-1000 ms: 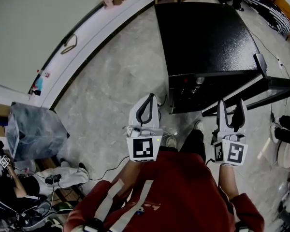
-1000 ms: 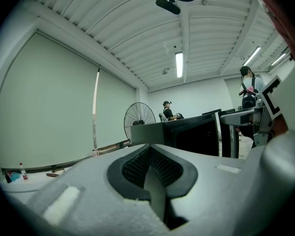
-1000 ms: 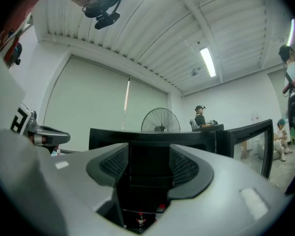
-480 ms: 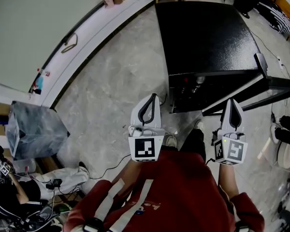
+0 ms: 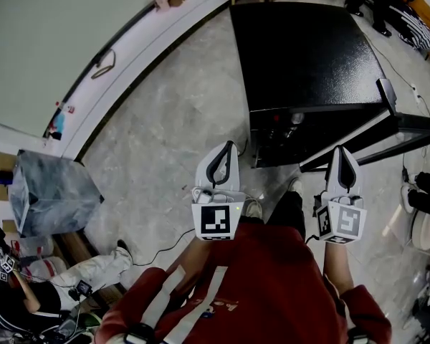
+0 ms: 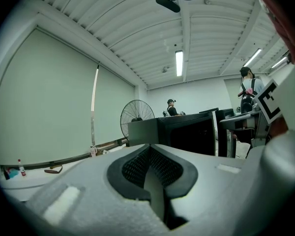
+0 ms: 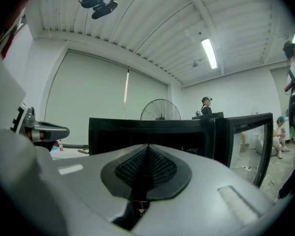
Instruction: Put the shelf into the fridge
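Before the person (image 5: 258,278), the black fridge (image 5: 308,49) stands with door (image 5: 407,124) open, inside too dark to read; left gripper (image 5: 226,146) and right gripper (image 5: 342,150) are both closed, empty.

**Fridge ahead, open door barring the right**

The fridge (image 5: 308,56) is set straight ahead, and its dark opening is faced by both grippers. Passage on the right is barred by the open door (image 5: 405,126), just beside the right gripper (image 5: 342,150). Bare floor (image 5: 165,127) is found free beyond the left gripper (image 5: 226,147), bounded by a ledge (image 5: 122,56) and a grey bin (image 5: 50,192).
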A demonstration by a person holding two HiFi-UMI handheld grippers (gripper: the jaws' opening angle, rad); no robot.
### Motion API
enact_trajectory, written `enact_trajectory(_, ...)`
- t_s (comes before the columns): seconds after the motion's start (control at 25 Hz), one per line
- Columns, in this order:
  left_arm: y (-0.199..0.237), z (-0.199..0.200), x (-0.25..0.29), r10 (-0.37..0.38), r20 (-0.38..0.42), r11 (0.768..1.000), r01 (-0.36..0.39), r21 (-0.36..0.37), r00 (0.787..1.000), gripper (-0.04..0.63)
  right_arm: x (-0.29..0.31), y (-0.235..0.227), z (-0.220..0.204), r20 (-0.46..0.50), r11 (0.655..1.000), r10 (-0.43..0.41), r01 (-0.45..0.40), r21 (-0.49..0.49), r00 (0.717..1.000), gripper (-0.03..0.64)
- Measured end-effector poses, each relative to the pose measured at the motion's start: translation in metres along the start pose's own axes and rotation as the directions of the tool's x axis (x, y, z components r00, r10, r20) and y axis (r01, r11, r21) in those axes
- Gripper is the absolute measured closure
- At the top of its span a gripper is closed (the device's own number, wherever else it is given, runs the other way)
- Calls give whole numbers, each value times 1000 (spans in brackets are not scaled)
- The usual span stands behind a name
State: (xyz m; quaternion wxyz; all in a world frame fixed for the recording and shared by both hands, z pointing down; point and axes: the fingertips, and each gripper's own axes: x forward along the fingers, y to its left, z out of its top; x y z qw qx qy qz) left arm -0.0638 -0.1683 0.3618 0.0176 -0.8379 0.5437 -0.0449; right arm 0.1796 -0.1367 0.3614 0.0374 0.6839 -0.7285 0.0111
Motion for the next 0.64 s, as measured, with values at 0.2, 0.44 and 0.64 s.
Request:
enact_trajectory(0.2,-1,-2,-1,-1,-6,1000,1,-5,1000,598,-2,-4,-4,-11,1000,-20,20,5,1000,617)
enact_trajectory(0.44,0,-8,0,0,-17,1000,0,-7,1000,598,1,-2,-4,-15,1000,-21,21,-2,1000,617)
enact_trajectory(0.64,-1,-10,0,-1,-21,1000,1,-10,1000,598,3,1,-5,-17,1000,-14,14,-11,1000,617)
